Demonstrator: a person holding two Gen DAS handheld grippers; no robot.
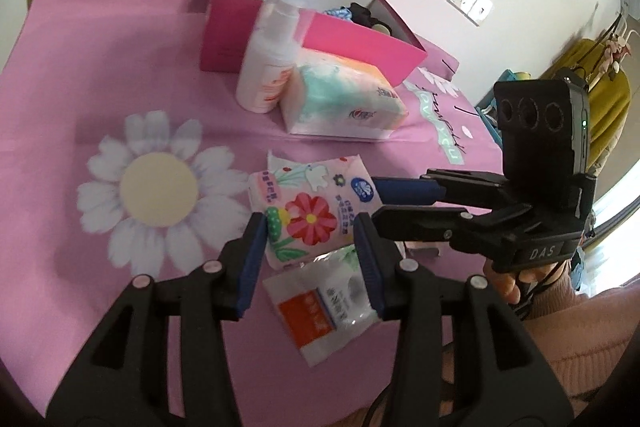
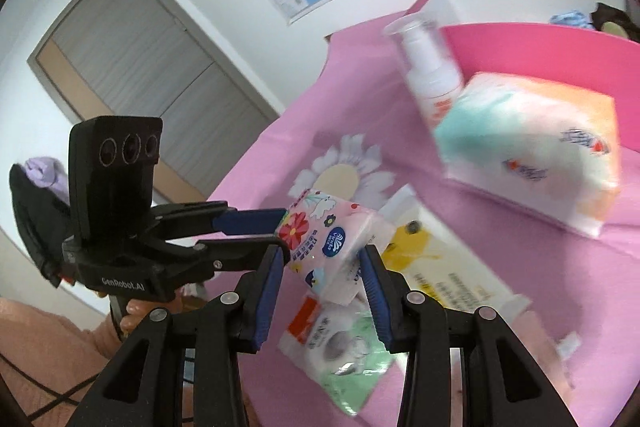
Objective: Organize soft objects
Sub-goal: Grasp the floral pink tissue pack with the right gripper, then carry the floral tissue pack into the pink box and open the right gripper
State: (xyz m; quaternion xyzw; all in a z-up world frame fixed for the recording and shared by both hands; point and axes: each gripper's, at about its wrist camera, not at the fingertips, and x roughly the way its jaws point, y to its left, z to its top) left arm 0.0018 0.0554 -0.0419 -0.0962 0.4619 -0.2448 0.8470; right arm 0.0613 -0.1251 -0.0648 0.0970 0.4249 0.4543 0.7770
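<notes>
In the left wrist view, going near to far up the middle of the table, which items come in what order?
Clear packet with orange label → floral tissue pack → large tissue pack → pink box.

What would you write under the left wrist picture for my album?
Both grippers, left and right, reach open around a pink flower-printed tissue pack on the pink tablecloth.
</notes>
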